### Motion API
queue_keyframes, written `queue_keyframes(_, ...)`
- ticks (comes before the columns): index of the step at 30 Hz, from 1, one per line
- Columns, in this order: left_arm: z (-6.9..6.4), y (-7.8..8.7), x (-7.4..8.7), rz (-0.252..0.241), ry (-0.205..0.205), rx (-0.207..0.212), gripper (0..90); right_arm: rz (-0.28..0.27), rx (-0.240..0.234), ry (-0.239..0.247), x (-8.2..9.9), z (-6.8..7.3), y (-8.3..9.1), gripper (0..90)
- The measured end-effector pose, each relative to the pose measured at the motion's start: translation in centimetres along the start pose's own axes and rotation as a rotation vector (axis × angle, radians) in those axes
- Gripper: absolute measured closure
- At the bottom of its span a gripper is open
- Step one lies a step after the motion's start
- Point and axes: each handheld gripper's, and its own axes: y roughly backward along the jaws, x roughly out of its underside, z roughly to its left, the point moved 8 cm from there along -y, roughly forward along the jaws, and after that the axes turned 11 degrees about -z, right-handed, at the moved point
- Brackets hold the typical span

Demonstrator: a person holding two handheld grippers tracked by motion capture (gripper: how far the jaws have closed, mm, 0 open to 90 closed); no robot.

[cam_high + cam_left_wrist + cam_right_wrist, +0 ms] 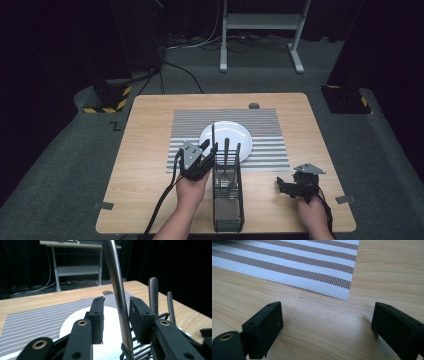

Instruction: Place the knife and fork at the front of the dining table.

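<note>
Utensil handle (pixel 119 300), upright in wire rack (pixel 228 200): we centre it between the left hand-held gripper (pixel 116 312) pads, still slightly apart, clamp squarely, then lift straight; right hand-held gripper (pixel 327 320) idles with its pads wide apart.

Between the black fingers (pixel 140 315) stands a silver-grey handle (pixel 120 302). Behind them lie a white plate (pixel 75 322) and a grey-and-white striped mat (pixel 32 322) on light wood table (pixel 30 301).

The one mark I can read is a black "Z" (pixel 116 126) on the grey floor (pixel 75 150), just left of my tabletop (pixel 150 165). Nothing on the tabletop bears any readable word, brand or number, and nothing in either gripper view does.
</note>
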Motion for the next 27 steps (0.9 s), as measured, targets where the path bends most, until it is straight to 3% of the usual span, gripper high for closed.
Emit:
queue_keyframes(7,-0.5,-0.2,0.2,0.007,0.017,-0.029,77.5,0.0,0.0,0.0,0.0,0.0,0.0,9.8)
queue_keyframes(13,-0.7,-0.1,0.2,-0.008,0.035,-0.056,79.2,0.001,0.0,-0.002,0.0,0.0,0.0,9.8)
queue_keyframes(27,-2.1,0.4,-0.1,-0.046,0.052,-0.029,82.1,0.0,0.0,-0.003,0.0,0.0,0.0,9.9)
